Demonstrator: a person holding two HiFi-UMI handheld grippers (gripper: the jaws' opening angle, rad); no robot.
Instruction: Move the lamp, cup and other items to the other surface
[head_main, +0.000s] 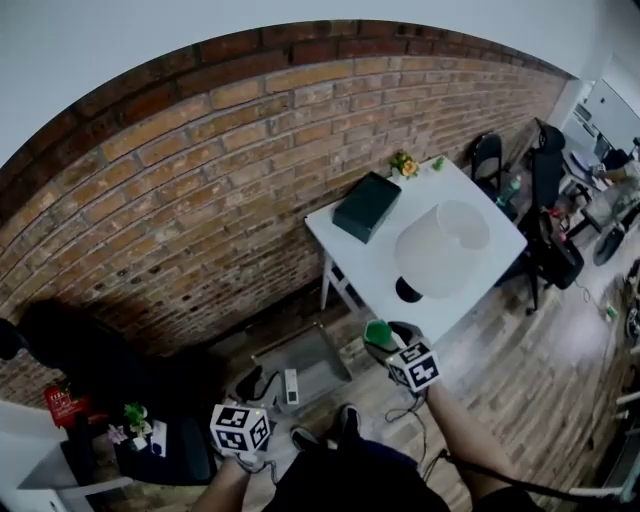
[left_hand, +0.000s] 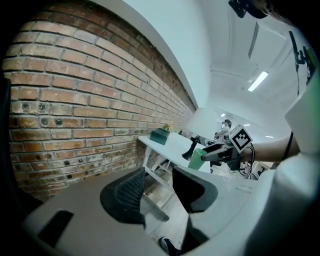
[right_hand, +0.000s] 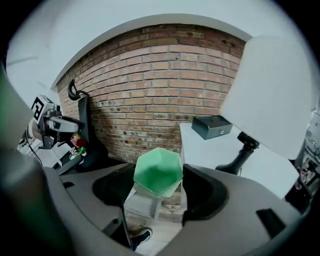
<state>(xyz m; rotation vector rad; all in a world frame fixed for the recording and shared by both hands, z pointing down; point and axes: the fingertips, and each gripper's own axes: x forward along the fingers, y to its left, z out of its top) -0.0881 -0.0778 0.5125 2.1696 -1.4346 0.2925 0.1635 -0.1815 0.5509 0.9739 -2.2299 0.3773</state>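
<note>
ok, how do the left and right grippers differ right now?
Left gripper is empty, jaws apart; right gripper clamps the green cup. Left gripper points toward the white table from a distance; right gripper hangs just off its corner, near the lamp. Both are held in mid-air.

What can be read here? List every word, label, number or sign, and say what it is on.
No text here can be read.
Left marker cube and right marker cube: black-and-white square patterns, no letters.
Red object: pale marks, too blurred to read.
Green cup in the right tool, dark box: no print shows.
</note>
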